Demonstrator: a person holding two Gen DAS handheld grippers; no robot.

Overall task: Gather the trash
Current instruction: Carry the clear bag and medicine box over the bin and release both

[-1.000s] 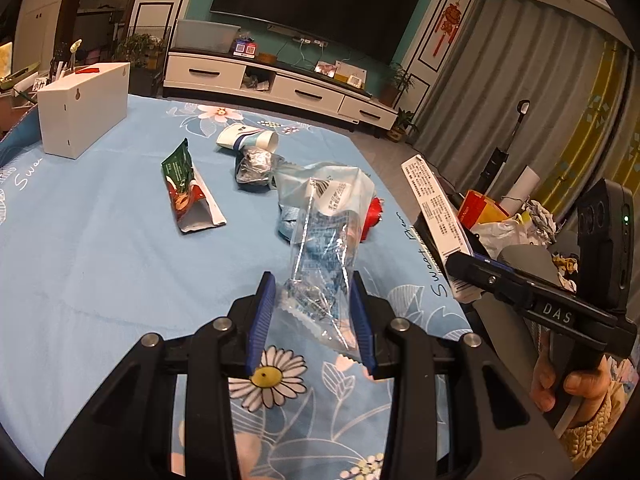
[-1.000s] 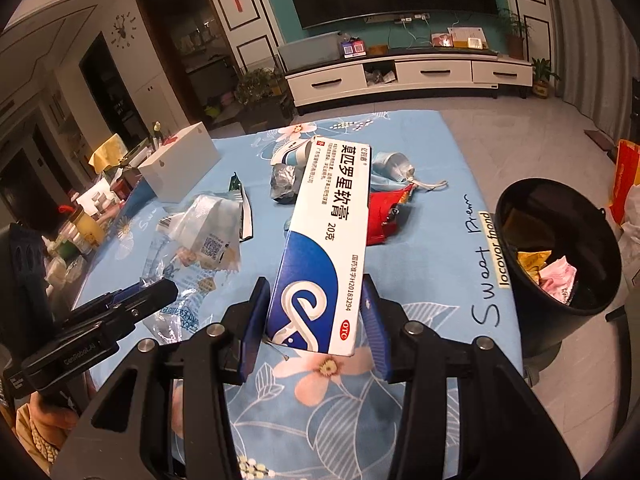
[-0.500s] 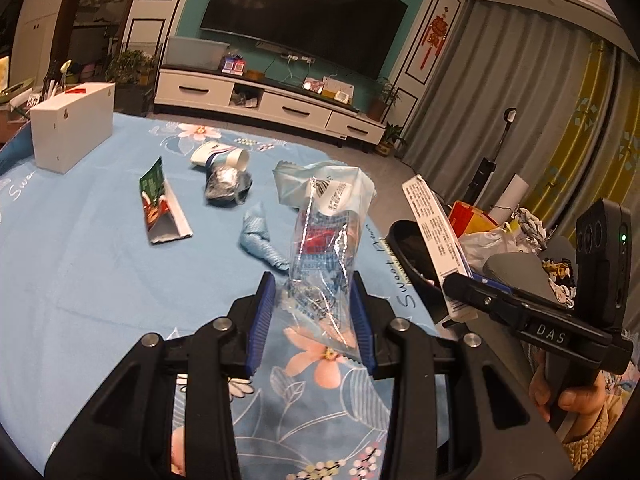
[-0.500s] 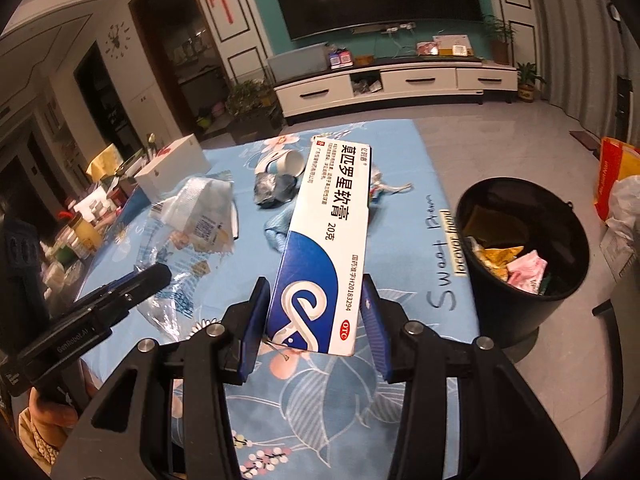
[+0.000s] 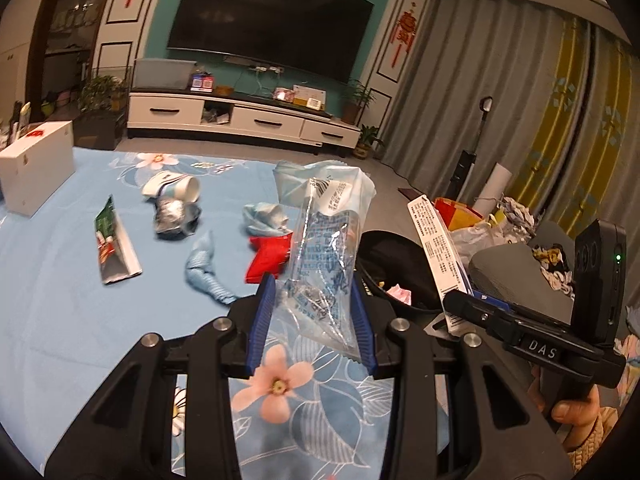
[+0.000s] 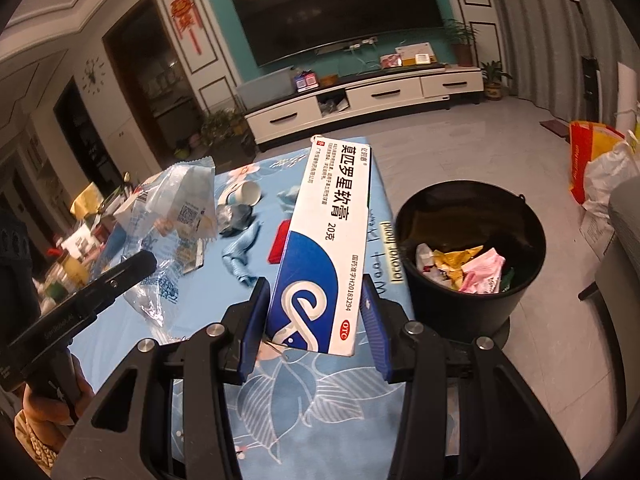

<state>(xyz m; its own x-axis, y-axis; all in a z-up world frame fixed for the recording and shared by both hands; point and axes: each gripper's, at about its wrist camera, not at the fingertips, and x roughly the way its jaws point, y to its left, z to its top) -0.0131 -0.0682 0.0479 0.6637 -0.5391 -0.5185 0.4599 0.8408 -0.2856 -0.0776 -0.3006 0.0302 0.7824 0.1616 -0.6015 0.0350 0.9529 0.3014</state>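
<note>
My left gripper [image 5: 314,312] is shut on a clear crinkled plastic wrapper [image 5: 324,248] that stands up between its blue pads. My right gripper [image 6: 316,316] is shut on a long white-and-blue ointment box [image 6: 328,248], held above the table's right edge. A black trash bin [image 6: 472,256] with wrappers inside stands on the floor just right of the table; in the left wrist view the bin [image 5: 396,264] sits behind the wrapper, with the box [image 5: 436,256] over it. On the blue floral tablecloth [image 5: 60,300] lie a red packet [image 5: 268,258], a blue mask [image 5: 204,268], a green snack bag [image 5: 114,244], a foil wad [image 5: 174,218] and a paper cup [image 5: 176,188].
A white box [image 5: 36,164] stands at the table's far left. Bags of rubbish [image 6: 600,168] sit on the floor beyond the bin. A grey seat [image 5: 516,276] is close on the right. A TV cabinet [image 5: 240,120] lines the back wall.
Both grippers have carried their items rightwards toward the table edge. The bin has come nearer and more central in the right wrist view. Neither grip has changed.
</note>
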